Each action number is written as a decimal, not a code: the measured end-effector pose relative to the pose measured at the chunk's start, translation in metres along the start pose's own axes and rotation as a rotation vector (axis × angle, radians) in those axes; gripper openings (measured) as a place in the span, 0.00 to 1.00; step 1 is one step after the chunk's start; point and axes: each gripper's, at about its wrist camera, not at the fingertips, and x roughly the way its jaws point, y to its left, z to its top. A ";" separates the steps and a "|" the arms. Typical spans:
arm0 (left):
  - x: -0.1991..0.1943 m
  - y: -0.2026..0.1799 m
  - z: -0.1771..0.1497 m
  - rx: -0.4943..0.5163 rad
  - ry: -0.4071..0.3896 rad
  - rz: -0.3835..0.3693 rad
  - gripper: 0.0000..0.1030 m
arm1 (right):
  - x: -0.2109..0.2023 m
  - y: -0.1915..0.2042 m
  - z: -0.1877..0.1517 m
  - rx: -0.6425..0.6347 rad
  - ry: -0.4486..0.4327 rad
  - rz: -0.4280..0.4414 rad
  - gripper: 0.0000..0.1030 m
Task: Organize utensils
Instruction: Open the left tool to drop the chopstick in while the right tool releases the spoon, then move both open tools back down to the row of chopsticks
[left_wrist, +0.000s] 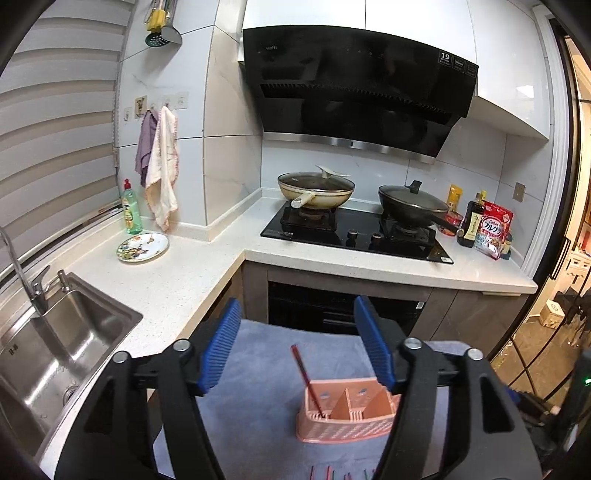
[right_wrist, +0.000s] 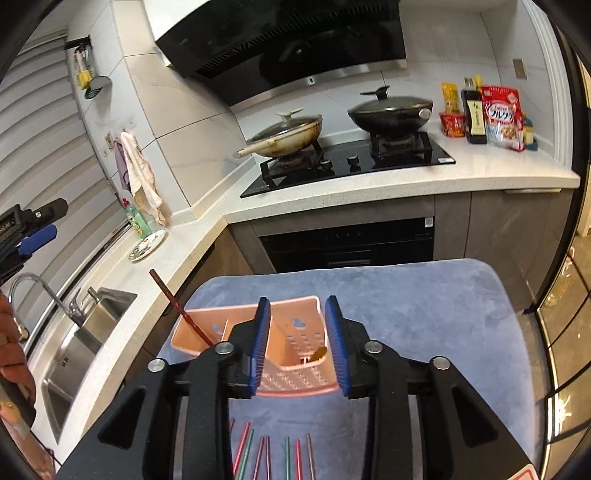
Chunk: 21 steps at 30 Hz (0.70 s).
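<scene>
A pink slotted utensil caddy (left_wrist: 345, 417) (right_wrist: 295, 332) with compartments stands on a blue-grey mat (left_wrist: 258, 369) (right_wrist: 424, 306). One dark red chopstick (left_wrist: 306, 380) (right_wrist: 181, 308) leans in its left compartment. A small brown object (right_wrist: 319, 355) lies in the right compartment. Several coloured chopsticks (right_wrist: 273, 456) (left_wrist: 328, 472) lie on the mat in front of the caddy. My left gripper (left_wrist: 299, 350) is open and empty, above and behind the caddy. My right gripper (right_wrist: 299, 343) is open and empty, its blue pads on either side of the caddy's right compartment.
A steel sink (left_wrist: 62, 350) with a tap is at the left. A patterned plate (left_wrist: 142, 248) and a green soap bottle (left_wrist: 131, 212) stand on the white counter. Two lidded pans (left_wrist: 314, 188) (left_wrist: 412, 206) sit on the black hob. Food packets (left_wrist: 493, 229) stand at the right.
</scene>
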 end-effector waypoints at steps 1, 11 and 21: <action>-0.008 0.003 -0.009 0.007 0.006 0.009 0.65 | -0.008 -0.001 -0.006 -0.005 0.000 -0.001 0.35; -0.043 0.030 -0.138 0.057 0.183 0.058 0.66 | -0.065 -0.017 -0.120 -0.067 0.101 -0.084 0.36; -0.058 0.044 -0.246 0.012 0.330 0.051 0.65 | -0.074 -0.009 -0.216 -0.125 0.193 -0.140 0.36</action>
